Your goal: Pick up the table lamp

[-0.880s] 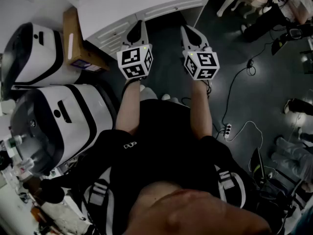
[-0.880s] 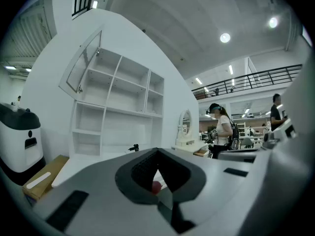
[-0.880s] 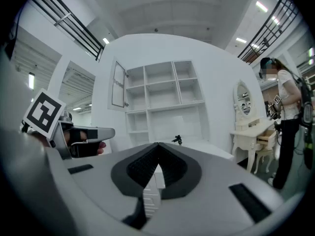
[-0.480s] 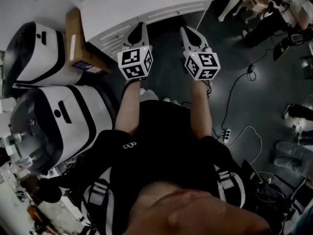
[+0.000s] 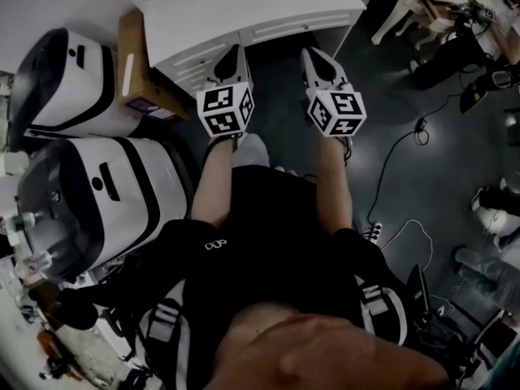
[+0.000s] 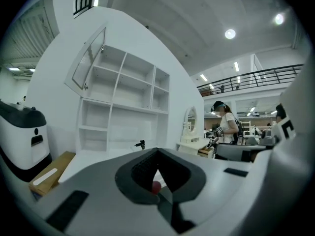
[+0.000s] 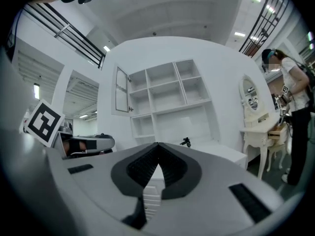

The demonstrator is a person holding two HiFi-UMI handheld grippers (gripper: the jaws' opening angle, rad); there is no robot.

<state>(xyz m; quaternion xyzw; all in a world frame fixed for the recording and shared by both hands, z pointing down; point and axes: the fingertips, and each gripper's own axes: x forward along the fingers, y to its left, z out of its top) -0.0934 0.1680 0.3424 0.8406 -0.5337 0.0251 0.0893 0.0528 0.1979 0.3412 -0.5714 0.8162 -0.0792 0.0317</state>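
1. Both grippers hold nothing that I can make out. The left hand-held gripper point(image 6: 157, 150) has its jaws pressed together at the tips, and so does the right hand-held gripper point(image 7: 158, 144). A small red spot point(image 6: 155, 187) shows low in the left one's gap; I cannot tell what it is.
2. Side by side, they point roughly level toward the white table point(image 5: 244, 10), their tips near its front edge.
3. Farther out, a small dark object that I take for the table lamp point(image 7: 185, 142) stands toward the back of the table, in front of the shelves point(image 7: 167, 97) and well apart from either gripper.
4. By my reading, none of the pickup is done. Left to do: reach in, spread one pair of jaws, close on the lamp and lift.
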